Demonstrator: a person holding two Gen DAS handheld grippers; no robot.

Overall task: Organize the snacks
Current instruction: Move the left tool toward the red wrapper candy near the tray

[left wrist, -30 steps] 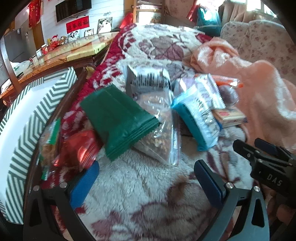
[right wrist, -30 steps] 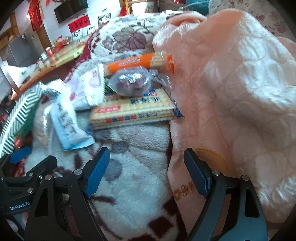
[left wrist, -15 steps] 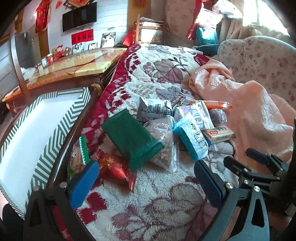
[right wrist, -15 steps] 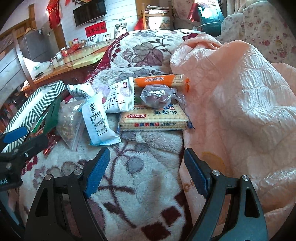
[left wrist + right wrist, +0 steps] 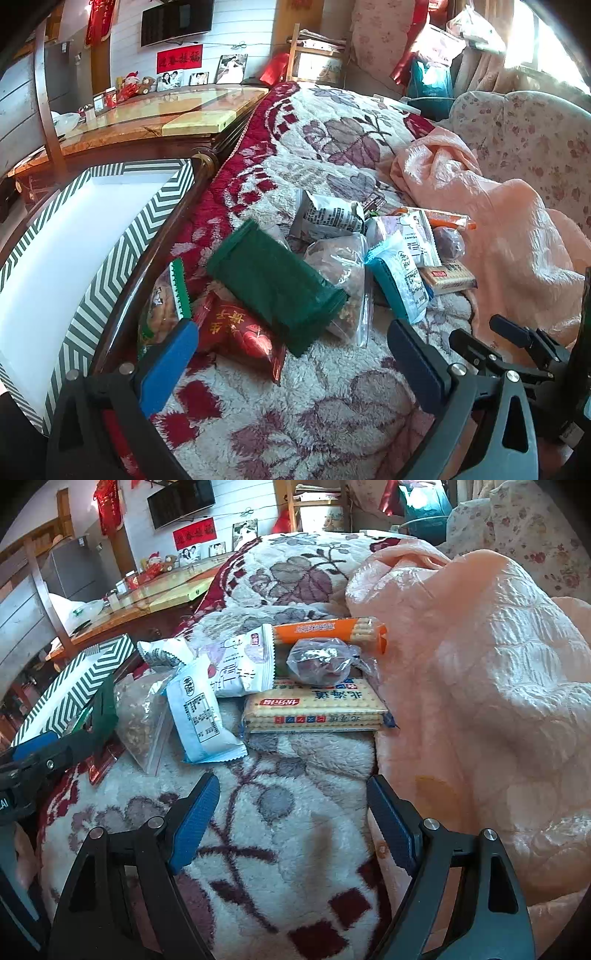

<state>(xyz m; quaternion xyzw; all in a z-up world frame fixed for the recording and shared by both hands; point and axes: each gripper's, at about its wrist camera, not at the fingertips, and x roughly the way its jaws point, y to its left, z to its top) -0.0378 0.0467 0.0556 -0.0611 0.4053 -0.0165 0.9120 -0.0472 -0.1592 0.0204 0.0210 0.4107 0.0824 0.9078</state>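
Observation:
Several snack packs lie in a pile on a fleecy floral blanket [image 5: 317,406]. In the left wrist view I see a green pack [image 5: 275,280], a red pack [image 5: 240,332], a clear bag of nuts [image 5: 341,266] and a blue-white pack [image 5: 400,280]. In the right wrist view I see a cracker pack [image 5: 314,710], an orange biscuit sleeve [image 5: 328,629], a dark knotted bag [image 5: 319,661] and the blue-white pack [image 5: 201,716]. My left gripper [image 5: 291,358] is open and empty, short of the pile. My right gripper [image 5: 291,819] is open and empty, short of the crackers.
A white box with a green chevron rim [image 5: 122,236] stands left of the blanket, beyond a dark wooden rail [image 5: 147,258]. A crumpled peach blanket [image 5: 480,664] lies to the right. A wooden table [image 5: 155,118] stands behind the box.
Both grippers have pulled back and up from the snack pile, so the packs look smaller and more of the box and room shows. Both stay open. No snack has moved.

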